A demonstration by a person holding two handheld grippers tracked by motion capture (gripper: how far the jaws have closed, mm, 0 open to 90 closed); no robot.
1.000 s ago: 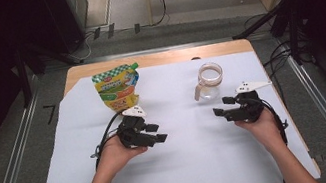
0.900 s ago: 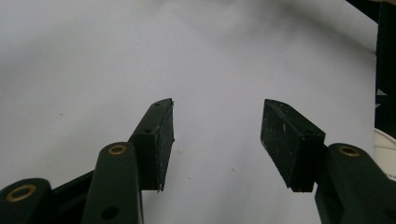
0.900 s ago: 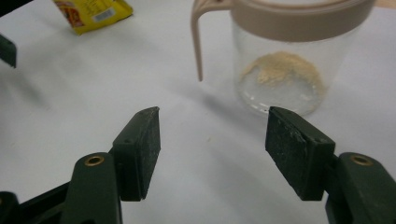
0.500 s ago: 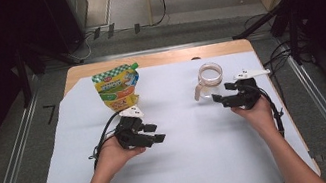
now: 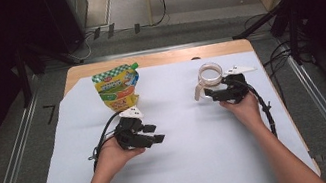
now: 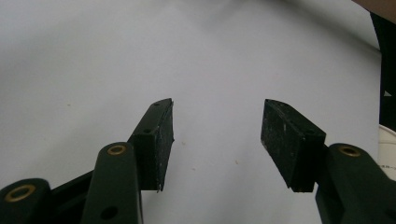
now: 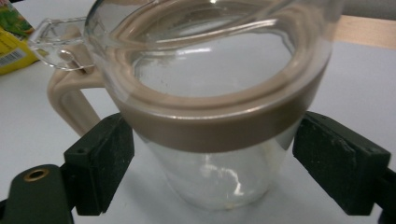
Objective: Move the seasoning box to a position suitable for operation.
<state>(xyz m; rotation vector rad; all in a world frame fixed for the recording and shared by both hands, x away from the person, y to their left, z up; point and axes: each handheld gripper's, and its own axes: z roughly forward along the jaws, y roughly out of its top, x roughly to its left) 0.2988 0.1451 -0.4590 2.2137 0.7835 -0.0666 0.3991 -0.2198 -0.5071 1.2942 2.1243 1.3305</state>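
A clear plastic jug [image 5: 210, 75] with a beige rim and handle stands at the back right of the white sheet [image 5: 188, 158]. My right gripper [image 5: 209, 94] is open, just in front of it. In the right gripper view the jug [image 7: 210, 74] stands between the two jaws of the right gripper [image 7: 215, 140], one jaw on each side of its body; whether they touch it is unclear. My left gripper [image 5: 156, 133] is open at mid-left, pointing right. Its jaws [image 6: 217, 135] hold nothing over the bare sheet. A colourful pouch [image 5: 117, 87] stands behind it.
The pouch [image 7: 11, 42] shows to the left of the jug handle in the right gripper view. The wooden table edge [image 5: 155, 58] runs along the back. Cables trail from both grippers. Dark stands and floor rails flank the table.
My right gripper has moved forward and a little left, up to the jug, so its jaws now stand on both sides of it. The left gripper has barely shifted.
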